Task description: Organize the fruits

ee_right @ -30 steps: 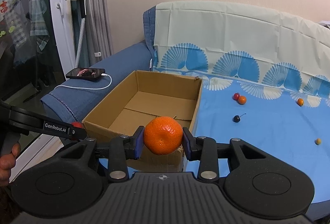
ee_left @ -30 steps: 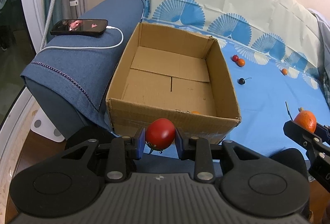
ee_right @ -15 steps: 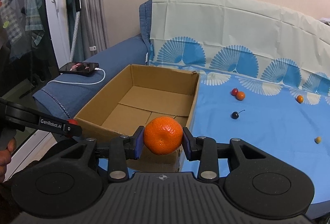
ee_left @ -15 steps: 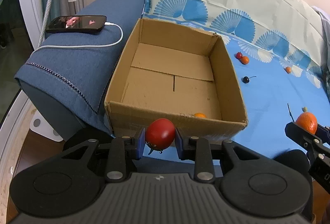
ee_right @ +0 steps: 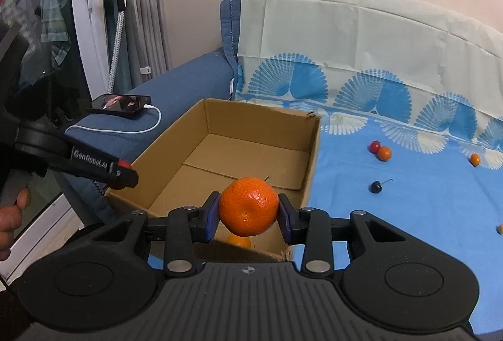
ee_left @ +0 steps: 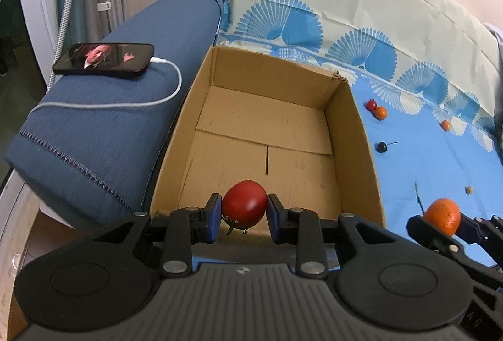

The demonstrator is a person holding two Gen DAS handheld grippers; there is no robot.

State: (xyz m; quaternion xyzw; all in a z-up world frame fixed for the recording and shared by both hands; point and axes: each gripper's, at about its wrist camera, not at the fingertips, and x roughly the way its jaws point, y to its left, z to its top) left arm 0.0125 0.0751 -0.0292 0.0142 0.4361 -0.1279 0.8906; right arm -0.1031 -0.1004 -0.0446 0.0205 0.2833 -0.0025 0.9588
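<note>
**Two fruits held at the box, ready for release**

The left gripper (ee_left: 243,217) has its fingers (ee_left: 213,217) clamped on a red tomato (ee_left: 244,204), low in the frame's centre, calyx pointing down. It hangs at the near wall of the box (ee_left: 361,133), seemingly just over the rim. The right gripper (ee_right: 248,217) has its fingers (ee_right: 285,218) clamped on a tangerine (ee_right: 248,206), also low centre, above the box's near right corner; in the left view that fruit shows at the lower right edge.

The box sits on a blue sheet (ee_right: 408,215), beside a sofa arm carrying a phone (ee_left: 105,60) on a white cable (ee_left: 151,102). One small orange fruit (ee_right: 239,241) appears to lie already inside, under the tangerine. Loose fruits remain on the sheet at right: a red one (ee_right: 374,146) touching an orange one (ee_right: 384,153), a dark cherry (ee_right: 375,187), and smaller pieces further right.

Risks, as judged: either fruit, released while over the rim, may strike the cardboard edge and roll off the sofa's front. A high drop could bruise the tomato, or land the tangerine on the fruit below. The two grippers are close and could collide over the box.
</note>
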